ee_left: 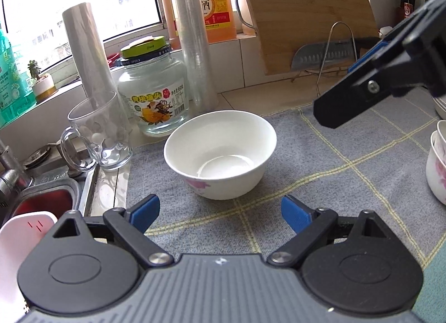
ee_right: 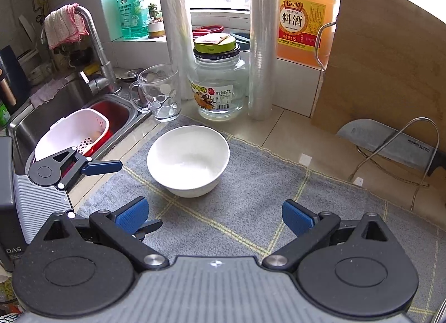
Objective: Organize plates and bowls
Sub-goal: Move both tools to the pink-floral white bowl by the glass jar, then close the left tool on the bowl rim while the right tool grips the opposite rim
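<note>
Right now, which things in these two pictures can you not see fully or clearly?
- Stacked bowls, left wrist view: cut off by the right edge; their number is unclear.
- Knife, right wrist view: its handle end is cut off by the right edge.
- Red basin in the sink, right wrist view: mostly hidden by the white container.

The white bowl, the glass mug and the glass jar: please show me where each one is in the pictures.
white bowl point(ee_right: 188, 161): right wrist view, inside of the bowl.
glass mug point(ee_right: 160, 93): right wrist view, dotted side wall.
glass jar point(ee_left: 156, 94): left wrist view, clear body above the label.
</note>
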Motion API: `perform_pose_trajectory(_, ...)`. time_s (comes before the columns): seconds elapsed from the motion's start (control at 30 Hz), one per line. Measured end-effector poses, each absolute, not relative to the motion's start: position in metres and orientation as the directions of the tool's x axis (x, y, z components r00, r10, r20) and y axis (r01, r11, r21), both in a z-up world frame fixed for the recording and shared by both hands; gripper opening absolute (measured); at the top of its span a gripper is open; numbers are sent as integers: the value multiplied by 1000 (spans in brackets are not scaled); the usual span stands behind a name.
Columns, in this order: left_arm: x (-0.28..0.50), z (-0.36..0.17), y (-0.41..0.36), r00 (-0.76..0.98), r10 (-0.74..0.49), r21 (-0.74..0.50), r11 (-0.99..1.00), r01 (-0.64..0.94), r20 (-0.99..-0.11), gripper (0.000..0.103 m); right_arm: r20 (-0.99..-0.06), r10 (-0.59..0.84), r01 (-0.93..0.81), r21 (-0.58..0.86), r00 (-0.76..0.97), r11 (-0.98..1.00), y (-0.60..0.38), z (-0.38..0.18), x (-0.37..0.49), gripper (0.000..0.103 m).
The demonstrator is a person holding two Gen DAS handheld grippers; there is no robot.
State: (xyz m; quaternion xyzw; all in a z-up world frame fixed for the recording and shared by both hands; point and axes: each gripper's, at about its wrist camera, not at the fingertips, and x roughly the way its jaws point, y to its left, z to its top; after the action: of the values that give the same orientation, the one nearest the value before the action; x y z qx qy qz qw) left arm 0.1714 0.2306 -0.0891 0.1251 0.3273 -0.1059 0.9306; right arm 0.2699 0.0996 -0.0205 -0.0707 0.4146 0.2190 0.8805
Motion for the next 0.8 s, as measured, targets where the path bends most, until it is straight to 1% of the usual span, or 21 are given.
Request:
perform_pose_trajectory(0.27,190,-97,235,764,-154,158,935,318,-627,94,-782,337,-440,89,524,893,129,-39,312,103)
perform_pose_trajectory(0.47,200,-101,239,761,-174,152,929,337,-625,93,-803,339,-470,83,491,879,145,-47,335,103)
perform_pose_trajectory(0.8,210,-105,241,757,-206,152,915,374,-620,93,-823,372,-517,113,430,849,157,-64,372,103)
